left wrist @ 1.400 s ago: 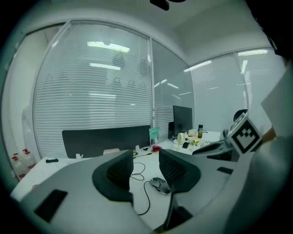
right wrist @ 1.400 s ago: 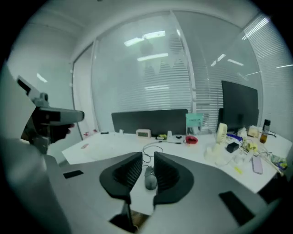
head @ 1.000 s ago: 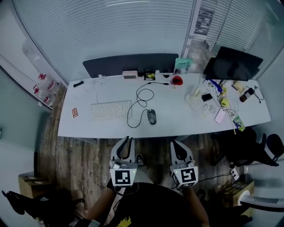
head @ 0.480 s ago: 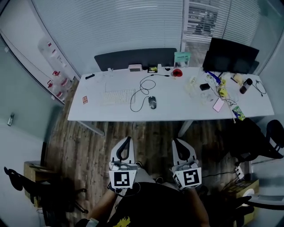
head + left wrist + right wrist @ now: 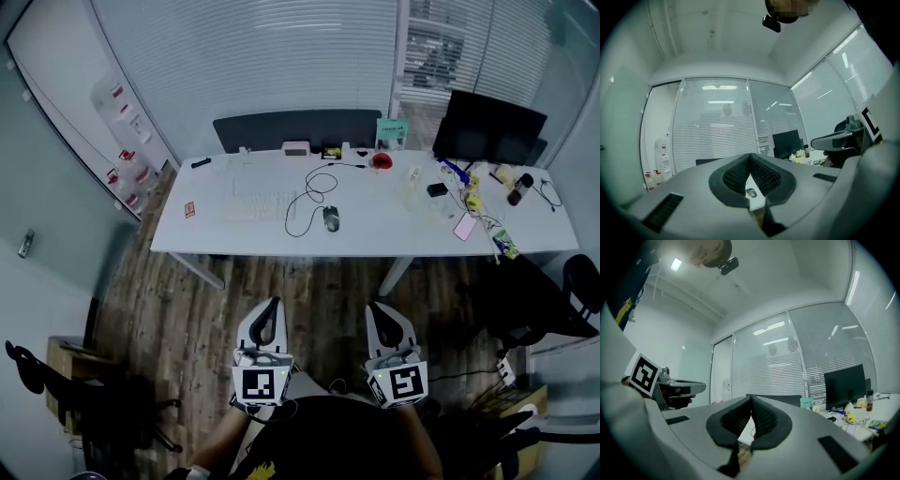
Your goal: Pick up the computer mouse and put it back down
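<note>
The dark grey computer mouse (image 5: 331,218) lies on the white desk (image 5: 375,239), its black cable looping back toward the desk's rear. In the left gripper view the mouse (image 5: 752,192) shows small between the jaw tips. My left gripper (image 5: 267,314) and right gripper (image 5: 382,316) are held level over the wooden floor, well short of the desk. Both are shut with nothing in them. Each one also appears from the other's camera, the right gripper (image 5: 820,142) and the left gripper (image 5: 701,386).
A white keyboard (image 5: 258,205) lies left of the mouse. A black monitor (image 5: 487,127), a pink phone (image 5: 464,225) and several small items crowd the desk's right end. A dark chair back (image 5: 295,129) stands behind the desk, office chairs (image 5: 562,291) at the right.
I have backed away from the desk: it and the mouse now sit farther off and smaller, with more floor between. The grippers kept their place in view.
</note>
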